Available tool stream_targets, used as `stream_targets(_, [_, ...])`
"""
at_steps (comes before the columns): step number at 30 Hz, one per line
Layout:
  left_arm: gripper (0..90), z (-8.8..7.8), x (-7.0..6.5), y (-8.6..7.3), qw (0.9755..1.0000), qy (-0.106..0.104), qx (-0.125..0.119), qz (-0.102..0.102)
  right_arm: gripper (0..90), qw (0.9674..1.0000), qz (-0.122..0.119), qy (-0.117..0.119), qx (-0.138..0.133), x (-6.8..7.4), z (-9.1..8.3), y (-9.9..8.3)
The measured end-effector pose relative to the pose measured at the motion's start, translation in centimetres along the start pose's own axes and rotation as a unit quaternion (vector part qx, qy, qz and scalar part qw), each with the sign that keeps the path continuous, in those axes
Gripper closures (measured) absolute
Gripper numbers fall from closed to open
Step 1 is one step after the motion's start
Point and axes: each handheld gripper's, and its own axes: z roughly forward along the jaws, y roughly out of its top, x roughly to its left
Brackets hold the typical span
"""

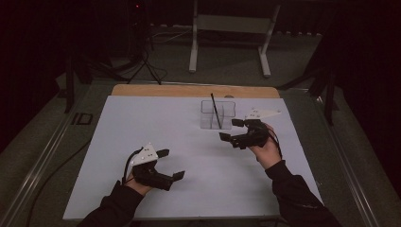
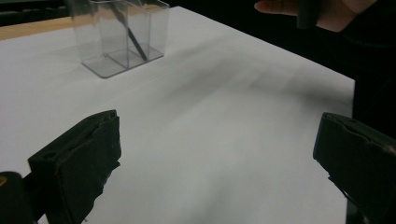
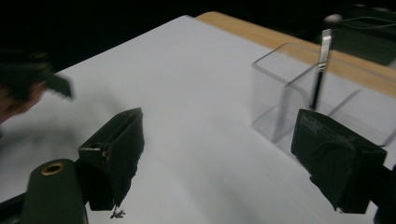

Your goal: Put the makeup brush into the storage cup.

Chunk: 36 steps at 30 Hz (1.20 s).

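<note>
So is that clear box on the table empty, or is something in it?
Not empty. The clear box holds one thin dark stick, leaning and poking out above the rim. What the stick is, I cannot tell.

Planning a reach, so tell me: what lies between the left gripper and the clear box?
Nothing: in the high view, bare white sheet runs from the left gripper to the clear box holding a pen.

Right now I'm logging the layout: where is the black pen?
In the high view, the black pen stands tilted inside the clear divided holder, right of centre toward the table's far edge, just beyond the right tongs.
</note>
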Motion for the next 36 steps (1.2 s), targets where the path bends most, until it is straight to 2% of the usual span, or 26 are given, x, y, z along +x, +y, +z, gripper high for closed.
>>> stream_targets(3, [2.0, -0.1, 0.1, -0.1, 0.9999, -0.006, 0.006, 0.006, 17.1, 0.9998, -0.001, 0.016, 0.011, 0.0, -0.1, -0.9])
stream_targets(8, [2.0, -0.5, 0.5, -0.3, 0.9999, -0.011, 0.007, 0.008, 16.7, 0.9995, -0.009, 0.023, 0.019, 0.0, -0.4, -2.3])
stream_targets(17, [2.1, -1.4, 1.1, -0.7, 0.9998, -0.003, 0.015, 0.016, 15.4, 0.9995, -0.021, 0.011, 0.021, 0.7, -0.8, -4.4])
stream_targets(21, [2.1, -1.8, 1.4, -1.1, 0.9994, -0.001, 0.029, 0.022, 15.8, 0.9991, -0.025, 0.000, 0.035, 0.9, -0.8, -5.3])
stream_targets(28, [2.1, -2.8, 2.1, -1.9, 0.9993, -0.007, 0.033, 0.016, 16.4, 0.9986, -0.020, 0.000, 0.048, 1.3, -1.4, -6.9])
stream_targets(32, [2.1, -3.5, 2.6, -2.3, 0.9992, -0.009, 0.035, 0.015, 16.6, 0.9988, -0.014, -0.008, 0.046, 1.3, -2.0, -7.6])
stream_targets(36, [2.1, -4.2, 3.0, -3.0, 0.9994, 0.001, 0.035, 0.009, 16.6, 0.9990, -0.009, -0.011, 0.042, 1.2, -2.8, -8.4])
